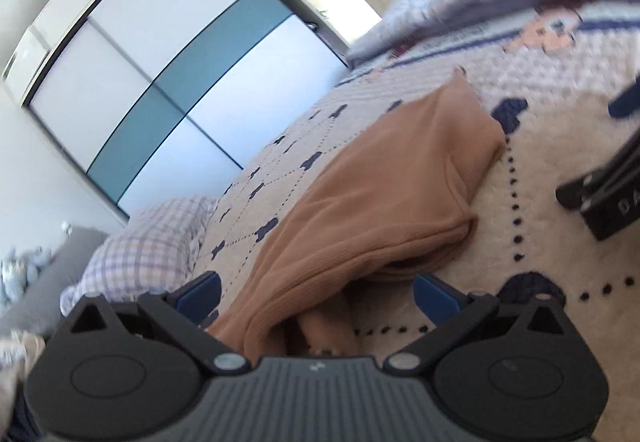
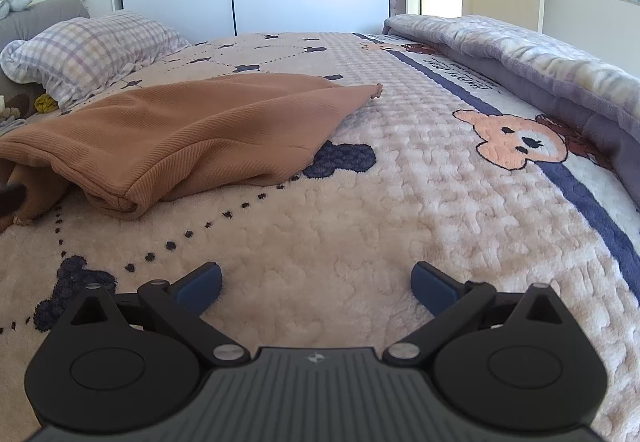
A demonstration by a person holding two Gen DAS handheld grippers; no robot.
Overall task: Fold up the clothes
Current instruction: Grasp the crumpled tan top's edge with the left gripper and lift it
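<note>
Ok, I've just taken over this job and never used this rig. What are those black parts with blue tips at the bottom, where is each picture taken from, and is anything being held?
Each picture comes from a camera on a hand-held gripper, looking forward along its two blue-tipped fingers. The tilted picture shows the left gripper; the level one shows the right gripper. Both stand open and hold nothing. They are over a bed with a fluffy bear-patterned blanket. On it lies a brown garment, loosely folded over. The left gripper is right at its near edge, with cloth between the open fingers; the right gripper is over bare blanket, apart from the garment. A checked pillow lies beyond.
</note>
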